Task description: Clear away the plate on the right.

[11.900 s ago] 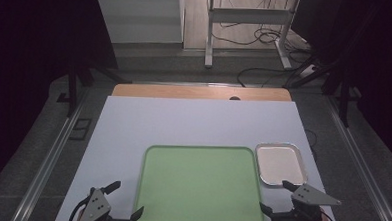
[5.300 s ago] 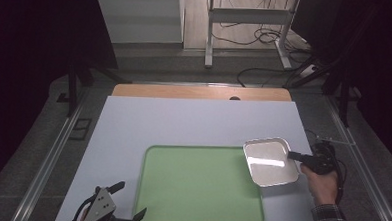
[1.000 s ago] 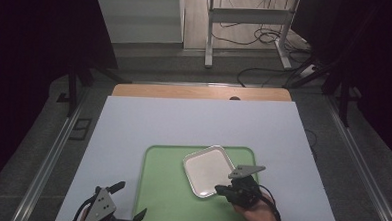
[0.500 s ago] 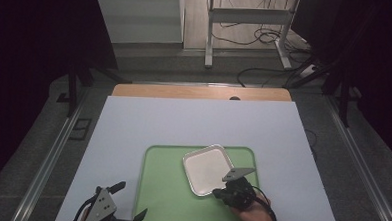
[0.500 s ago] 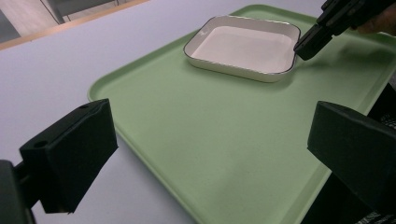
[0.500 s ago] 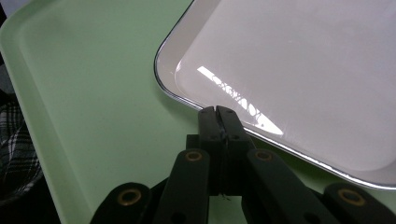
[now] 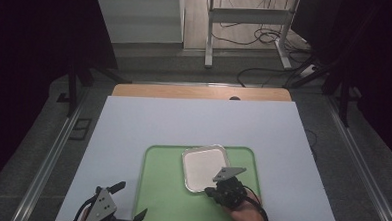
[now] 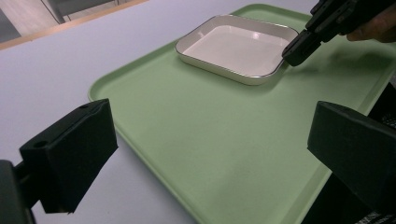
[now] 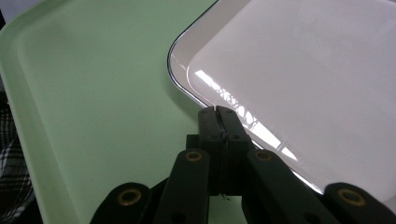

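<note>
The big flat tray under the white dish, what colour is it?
Light green, clearest in the left gripper view.

Green tray (image 7: 165, 189) on white table (image 7: 193, 123)

No text, label, brand or number can be read: green tray (image 7: 163, 189), white dish (image 7: 201, 166) on it, and bench (image 7: 193, 120) are plain.

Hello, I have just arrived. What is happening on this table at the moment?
A person works with a hand-held claw in each hand. The right claw is shut on the rim of a shallow white rectangular dish with a metal edge, which lies on a flat green plastic tray on the white table top. The left claw is open and holds nothing, at the tray's near left corner.
</note>
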### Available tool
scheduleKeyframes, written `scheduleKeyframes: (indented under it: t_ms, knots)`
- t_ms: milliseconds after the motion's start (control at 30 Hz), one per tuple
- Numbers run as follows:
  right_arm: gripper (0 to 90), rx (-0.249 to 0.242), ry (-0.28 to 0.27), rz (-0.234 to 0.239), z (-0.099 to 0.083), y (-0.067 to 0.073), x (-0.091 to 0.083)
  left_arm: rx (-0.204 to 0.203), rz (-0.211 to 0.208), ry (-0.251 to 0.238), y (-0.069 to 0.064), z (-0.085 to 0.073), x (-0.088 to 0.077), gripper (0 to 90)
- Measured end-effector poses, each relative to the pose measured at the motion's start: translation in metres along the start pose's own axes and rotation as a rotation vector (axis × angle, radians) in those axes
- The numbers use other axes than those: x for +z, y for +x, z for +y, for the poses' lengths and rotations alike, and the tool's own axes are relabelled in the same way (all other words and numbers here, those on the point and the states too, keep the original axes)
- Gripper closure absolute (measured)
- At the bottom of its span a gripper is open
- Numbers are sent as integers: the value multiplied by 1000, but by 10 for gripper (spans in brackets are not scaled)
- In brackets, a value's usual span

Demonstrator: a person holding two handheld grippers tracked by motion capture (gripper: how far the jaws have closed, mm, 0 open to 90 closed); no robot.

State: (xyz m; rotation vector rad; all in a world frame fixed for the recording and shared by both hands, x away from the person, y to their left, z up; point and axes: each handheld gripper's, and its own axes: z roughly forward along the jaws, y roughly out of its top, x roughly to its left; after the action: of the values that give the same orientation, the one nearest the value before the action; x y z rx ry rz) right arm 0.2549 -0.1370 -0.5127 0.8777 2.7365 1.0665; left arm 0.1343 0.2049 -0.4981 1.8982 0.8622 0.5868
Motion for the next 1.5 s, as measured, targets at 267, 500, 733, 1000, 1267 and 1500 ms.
scheduleKeyframes:
  t_ms: [267,500,733,1000,1267,1500]
  knots:
    - [897,-19,-10,-21,8,2,9,2,1,1,0,0,0,12]
    - [896,-28,-13,-14,11,3,11,3,0,1,0,0,0,12]
    - [883,-24,-12,1,11,5,8,2,0,0,0,0,0,12]
    - [820,-15,-30,10,12,4,0,-5,2,4,0,0,-1,15]
    - [732,10,-58,-3,11,-3,-11,-10,2,6,0,1,-1,19]
    - [668,28,-79,-14,10,-9,-20,-15,4,6,0,1,-1,20]
